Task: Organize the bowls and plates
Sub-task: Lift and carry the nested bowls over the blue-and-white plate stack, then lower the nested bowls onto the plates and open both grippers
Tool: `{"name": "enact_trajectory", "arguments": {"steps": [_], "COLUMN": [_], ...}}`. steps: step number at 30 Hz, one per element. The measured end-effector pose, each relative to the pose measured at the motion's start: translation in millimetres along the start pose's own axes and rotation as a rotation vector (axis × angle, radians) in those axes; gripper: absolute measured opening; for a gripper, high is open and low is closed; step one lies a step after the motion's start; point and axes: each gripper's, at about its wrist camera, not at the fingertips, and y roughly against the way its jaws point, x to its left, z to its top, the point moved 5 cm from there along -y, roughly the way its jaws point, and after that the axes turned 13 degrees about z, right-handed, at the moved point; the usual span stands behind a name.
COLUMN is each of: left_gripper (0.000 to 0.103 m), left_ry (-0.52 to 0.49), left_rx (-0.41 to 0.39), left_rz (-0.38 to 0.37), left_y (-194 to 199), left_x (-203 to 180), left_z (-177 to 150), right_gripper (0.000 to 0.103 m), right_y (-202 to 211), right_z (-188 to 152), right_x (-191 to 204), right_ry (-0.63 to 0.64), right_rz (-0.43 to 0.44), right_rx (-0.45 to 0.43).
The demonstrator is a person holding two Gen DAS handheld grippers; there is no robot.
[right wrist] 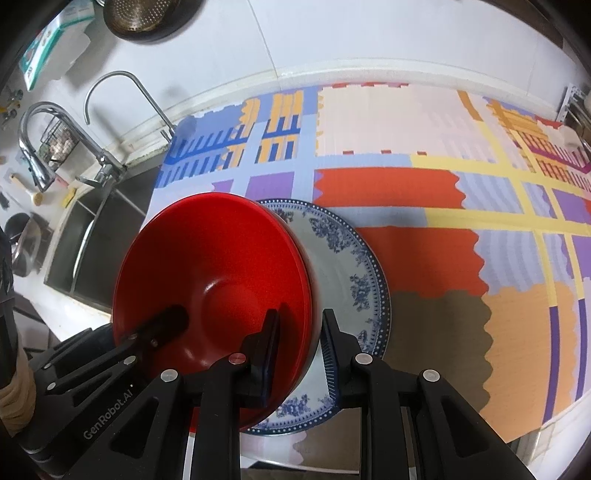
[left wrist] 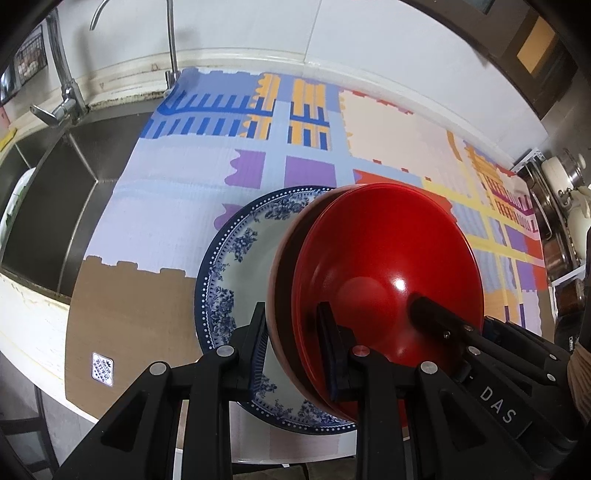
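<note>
Left tool [left wrist: 295,347]: fingers clamped on rim of red bowls [left wrist: 384,291], one inside, one outside.
Right tool [right wrist: 301,350]: same, opposite rim.
Bowls: two nested, over blue-white plate [left wrist: 236,280].
Plate: on table mat [left wrist: 177,192], under both tools.

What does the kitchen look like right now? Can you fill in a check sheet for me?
Surface: colourful patterned mat covering the counter beside the sink.
Job's things: red bowl over the blue floral plate; whether it touches the plate cannot be told.
Clutter: small sticker on the mat.
Grippers: left hand-held gripper and right hand-held gripper each straddle the bowl's rim on opposite sides.
Cables: nothing seen.
Surroundings: two faucets, wire rack, colander, pots at far right.
</note>
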Motion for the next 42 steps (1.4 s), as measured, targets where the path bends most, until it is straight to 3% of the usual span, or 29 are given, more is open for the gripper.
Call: {"name": "enact_trajectory", "arguments": {"steps": [14,32,37,42], "left_gripper": [0.026,0.027,0.041,0.059], "left_ry": [-0.002,-0.037,-0.055,-0.062], "left_rx": [0.026,0.014,-0.045,-0.143], "left_rz": [0.014,-0.033,-0.038,-0.042], "left_y": [-16,-19,-6,23], "left_x": [3,5,10,24], "left_z": [0,0,1,-2], "right_gripper": [0.024,0.024,0.025,0.039], "right_y": [-20,-20,-11,16], "right_z": [0,-2,-1,-6], "right_x": [-4,-2,2,13], "right_ry": [-0.010,-0.007,-0.002,0.016], "right_rz": [0.003,-0.019,-0.029,-0.068], "right_rx": [0.047,0.014,-0.044,-0.136]}}
